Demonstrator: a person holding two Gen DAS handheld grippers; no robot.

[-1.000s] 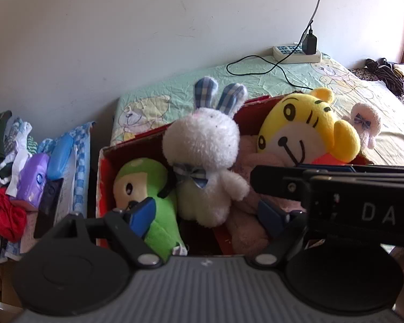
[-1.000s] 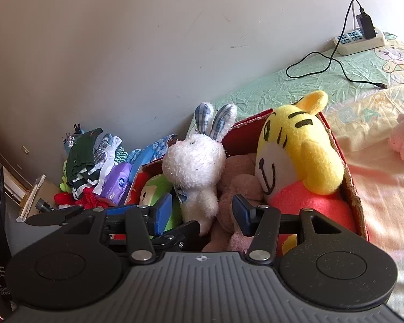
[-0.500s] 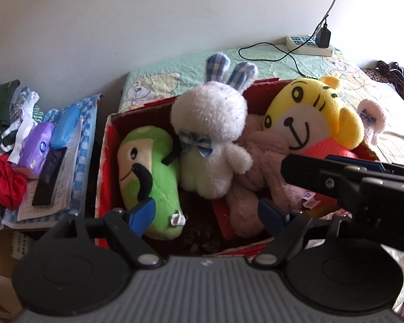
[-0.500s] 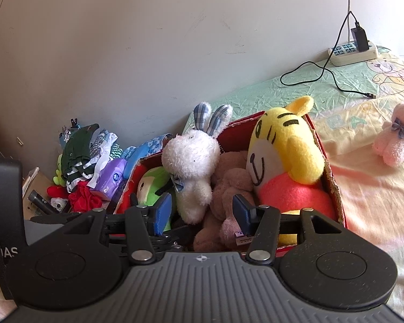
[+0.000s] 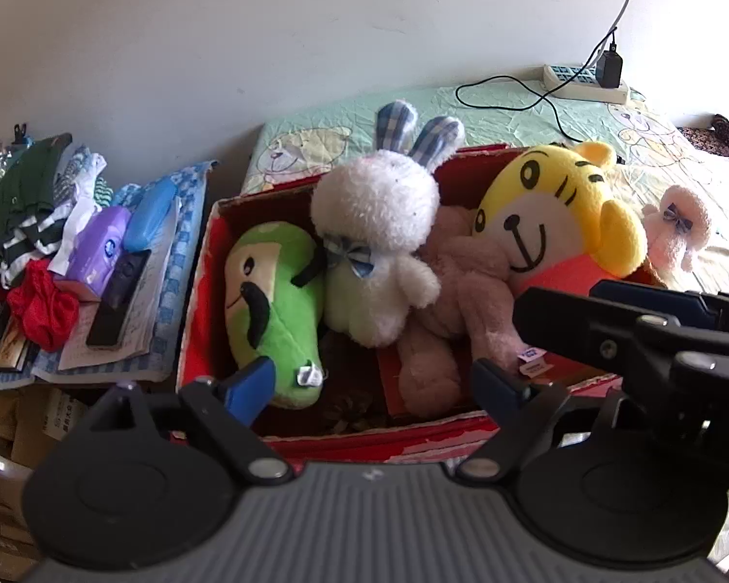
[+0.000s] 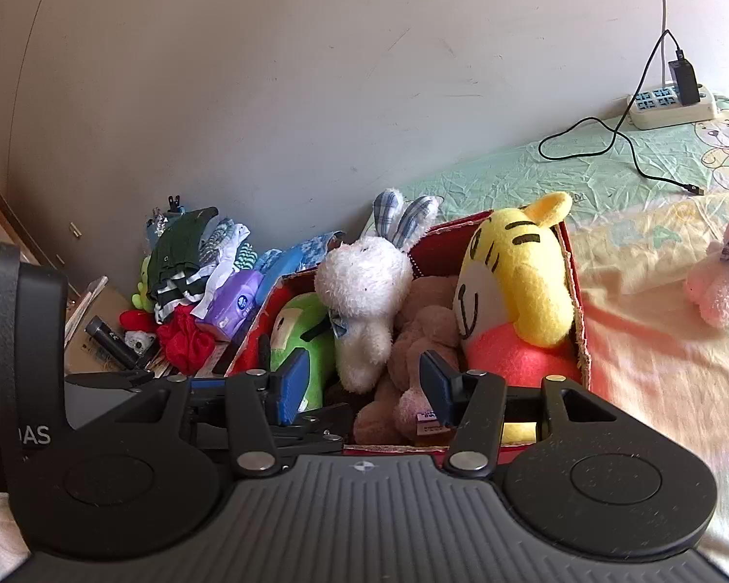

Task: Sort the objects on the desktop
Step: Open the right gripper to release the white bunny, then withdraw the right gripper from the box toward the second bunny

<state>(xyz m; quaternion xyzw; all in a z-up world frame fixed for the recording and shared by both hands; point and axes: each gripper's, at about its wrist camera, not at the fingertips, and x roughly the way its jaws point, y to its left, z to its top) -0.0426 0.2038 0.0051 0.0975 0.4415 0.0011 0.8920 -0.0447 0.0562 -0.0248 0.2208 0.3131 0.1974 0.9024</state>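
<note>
A red cardboard box [image 5: 364,437] on the bed holds several plush toys. They are a green one [image 5: 272,301], a white rabbit [image 5: 379,228] with checked ears, a pinkish-brown bear [image 5: 461,282] and a yellow tiger [image 5: 554,214]. My left gripper [image 5: 374,381] hangs open over the box's near edge, holding nothing. In the right wrist view the same box [image 6: 577,291] lies ahead, and my right gripper [image 6: 364,386] is open and empty above its near side. A small pink plush [image 6: 719,282] lies alone on the sheet to the right of the box.
Left of the box is a heap of clothes [image 5: 34,194], a purple tissue pack [image 5: 99,248], a black remote [image 5: 116,301] and a red cloth [image 5: 41,306]. A power strip [image 5: 583,82] with a black cable sits by the wall. The right gripper's body [image 5: 656,340] crosses the left view.
Both grippers have drawn back and up from the box, so more of the box and its near wall shows. Both stay open. The toys have not moved.
</note>
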